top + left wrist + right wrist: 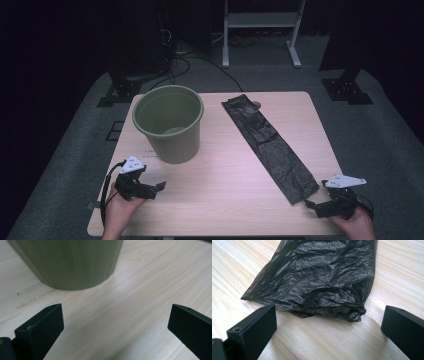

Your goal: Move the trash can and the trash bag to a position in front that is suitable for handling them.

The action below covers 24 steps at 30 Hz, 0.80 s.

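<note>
Bucket: green bucket [168, 122], upright, table [225, 170] far-left corner.
Bag: black bag [269, 145], flat, diagonal, right side.
Left gripper [159, 187]: released, near-left edge.
Right gripper [311, 205]: released, just beside bag's near end.

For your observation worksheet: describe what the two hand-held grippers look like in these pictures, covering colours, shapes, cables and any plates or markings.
Both are black. The left gripper and right gripper each carry a pale grey three-cornered plate with small holes on top, and a thin black cable trails from each. In the gripper views the jaws are matte black blocks with flat faces and a small hole near the tip. No sleeves show.
</note>
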{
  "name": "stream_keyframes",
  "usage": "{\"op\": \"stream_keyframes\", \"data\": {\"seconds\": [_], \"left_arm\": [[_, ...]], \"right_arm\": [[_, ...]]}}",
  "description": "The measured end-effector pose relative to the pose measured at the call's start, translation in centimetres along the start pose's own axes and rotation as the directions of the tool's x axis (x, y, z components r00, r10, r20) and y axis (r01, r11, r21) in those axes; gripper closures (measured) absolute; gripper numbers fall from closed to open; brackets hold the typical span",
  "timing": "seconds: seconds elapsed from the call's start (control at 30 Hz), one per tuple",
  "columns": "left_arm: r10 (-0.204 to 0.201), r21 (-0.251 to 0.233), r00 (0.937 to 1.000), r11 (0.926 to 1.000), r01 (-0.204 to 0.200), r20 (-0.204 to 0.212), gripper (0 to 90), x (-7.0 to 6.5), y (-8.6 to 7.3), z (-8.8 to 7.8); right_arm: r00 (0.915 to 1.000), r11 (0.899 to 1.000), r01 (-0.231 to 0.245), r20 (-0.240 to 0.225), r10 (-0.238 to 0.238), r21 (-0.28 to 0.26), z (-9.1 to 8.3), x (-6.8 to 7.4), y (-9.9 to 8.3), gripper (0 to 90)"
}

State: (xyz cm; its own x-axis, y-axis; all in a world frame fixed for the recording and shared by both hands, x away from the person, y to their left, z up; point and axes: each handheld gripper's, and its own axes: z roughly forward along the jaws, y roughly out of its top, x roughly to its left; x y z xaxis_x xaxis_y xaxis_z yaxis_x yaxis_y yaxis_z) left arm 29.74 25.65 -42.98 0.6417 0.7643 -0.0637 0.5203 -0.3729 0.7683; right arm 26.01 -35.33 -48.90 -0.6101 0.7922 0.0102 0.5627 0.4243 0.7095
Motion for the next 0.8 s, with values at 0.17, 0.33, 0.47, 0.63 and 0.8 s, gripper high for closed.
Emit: {"op": "stream_keyframes", "data": {"seconds": [0.17, 0.33, 0.47, 0.63, 0.8], "left_arm": [[0.000, -0.025, 0.9999, 0.9997, 0.001, 0.012, 0.0, 0.0, 1.5, -0.8], [-0.002, -0.036, 0.9998, 0.9994, 0.003, 0.021, 0.0, 0.2, 2.7, -1.4], [0.003, -0.040, 0.9999, 0.9992, -0.002, 0.016, 0.0, 0.5, 3.8, -1.9], [0.005, -0.052, 0.9999, 0.9986, -0.004, 0.015, 0.0, 1.0, 5.3, -2.7], [-0.002, -0.077, 0.9998, 0.9970, 0.003, 0.018, 0.0, 1.3, 6.8, -3.6]], "right_arm": [[1.0000, 1.000, -0.001, 0.001, 0.001, 0.000, 0.0, 0.0, 0.0, 0.0], [1.0000, 1.000, -0.002, 0.001, 0.002, 0.000, 0.0, 0.0, 0.0, 0.0], [1.0000, 1.000, -0.002, 0.002, 0.002, 0.000, 0.0, 0.0, 0.0, 0.0], [1.0000, 1.000, -0.002, 0.002, 0.002, 0.000, 0.0, 0.0, 0.0, 0.0], [1.0000, 1.000, -0.003, 0.003, 0.003, 0.000, 0.0, 0.0, 0.0, 0.0]]}}
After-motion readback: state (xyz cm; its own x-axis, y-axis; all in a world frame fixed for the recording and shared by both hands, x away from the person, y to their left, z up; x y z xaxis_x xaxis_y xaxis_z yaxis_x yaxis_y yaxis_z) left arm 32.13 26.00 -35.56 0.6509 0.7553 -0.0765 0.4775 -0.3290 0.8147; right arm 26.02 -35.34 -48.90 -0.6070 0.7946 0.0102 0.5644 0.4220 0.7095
